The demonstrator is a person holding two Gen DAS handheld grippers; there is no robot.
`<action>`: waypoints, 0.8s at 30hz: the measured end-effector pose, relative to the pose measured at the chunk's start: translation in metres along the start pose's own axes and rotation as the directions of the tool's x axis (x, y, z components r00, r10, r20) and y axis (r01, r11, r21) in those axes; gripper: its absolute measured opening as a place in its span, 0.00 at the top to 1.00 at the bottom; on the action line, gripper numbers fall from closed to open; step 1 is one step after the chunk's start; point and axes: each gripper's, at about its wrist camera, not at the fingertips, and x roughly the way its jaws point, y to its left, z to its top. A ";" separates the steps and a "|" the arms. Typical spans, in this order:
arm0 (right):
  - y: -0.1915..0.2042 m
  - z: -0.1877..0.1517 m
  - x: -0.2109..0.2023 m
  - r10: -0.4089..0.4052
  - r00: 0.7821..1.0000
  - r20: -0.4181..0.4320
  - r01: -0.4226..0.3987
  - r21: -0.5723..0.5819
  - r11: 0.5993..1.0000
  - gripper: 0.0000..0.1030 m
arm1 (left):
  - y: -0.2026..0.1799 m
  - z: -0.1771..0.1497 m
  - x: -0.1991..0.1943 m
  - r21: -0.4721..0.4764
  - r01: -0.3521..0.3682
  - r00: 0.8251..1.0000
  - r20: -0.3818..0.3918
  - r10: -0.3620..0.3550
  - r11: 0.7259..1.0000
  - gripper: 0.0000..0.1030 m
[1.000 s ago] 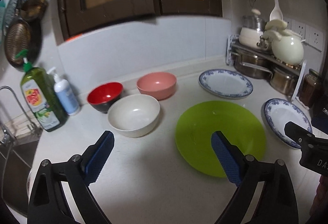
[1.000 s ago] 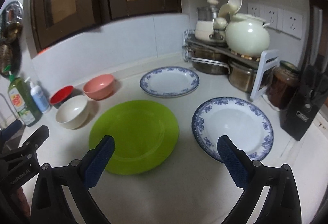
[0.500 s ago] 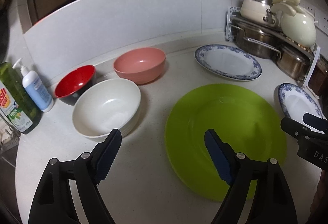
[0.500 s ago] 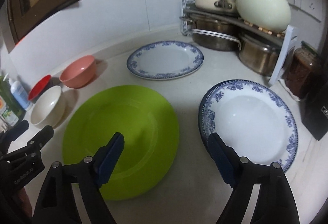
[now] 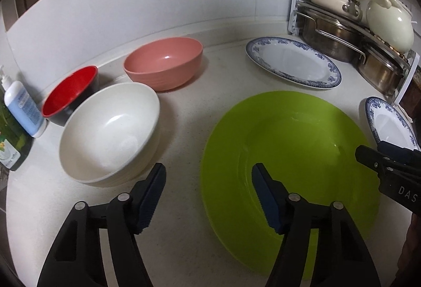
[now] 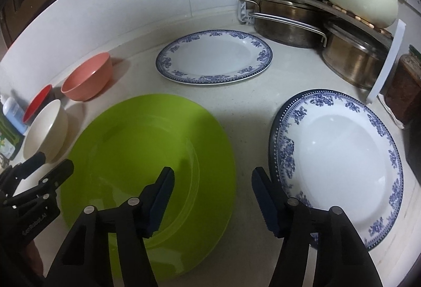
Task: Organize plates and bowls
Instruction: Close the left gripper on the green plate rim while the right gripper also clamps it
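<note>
Hovering above the white countertop (image 5: 184, 247), the left gripper (image 5: 208, 176) has its jaws closing with nothing between the blue pads: the left rim of the green plate (image 5: 302, 150) lies below the gap, one pad over the bare counter and the other over the plate's well. The right gripper (image 6: 213, 179) is likewise closing on nothing, straddling the strip of counter between the green plate (image 6: 136, 145) and the near blue-patterned plate (image 6: 342, 155); whether either pad touches a rim cannot be told from this angle. Neither tool holds anything. The green plate occupies the middle of the counter towards its front edge. The near blue-patterned plate lies just beside it on the right, apparently stacked on a darker plate, though the view is too distorted to confirm. A second blue-patterned plate (image 6: 214, 58) sits farther back, near the rear wall and close to the corner rack of pots (image 6: 302, 21). Three bowls stand grouped at the left: a white bowl (image 5: 108, 129) nearest, a red-and-black bowl (image 5: 69, 92) touching or just behind it, and a pink bowl (image 5: 163, 62) by the back wall. A pump bottle (image 5: 22, 105) stands at the far left edge.
</note>
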 end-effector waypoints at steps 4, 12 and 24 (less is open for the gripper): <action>0.000 0.003 0.007 0.002 1.000 -0.020 -0.002 0.001 1.000 0.46 | 0.000 0.001 0.008 -0.007 0.024 0.999 -0.022 -0.024 1.000 0.45; 0.000 0.007 0.021 0.008 0.998 -0.056 -0.009 -0.003 1.000 0.57 | 0.001 0.000 0.020 -0.027 0.062 0.995 -0.072 -0.063 0.998 0.59; 0.001 0.008 0.028 -0.001 0.997 -0.080 0.000 -0.017 1.000 0.62 | 0.001 -0.002 0.021 -0.021 0.077 0.995 -0.067 -0.078 0.997 0.63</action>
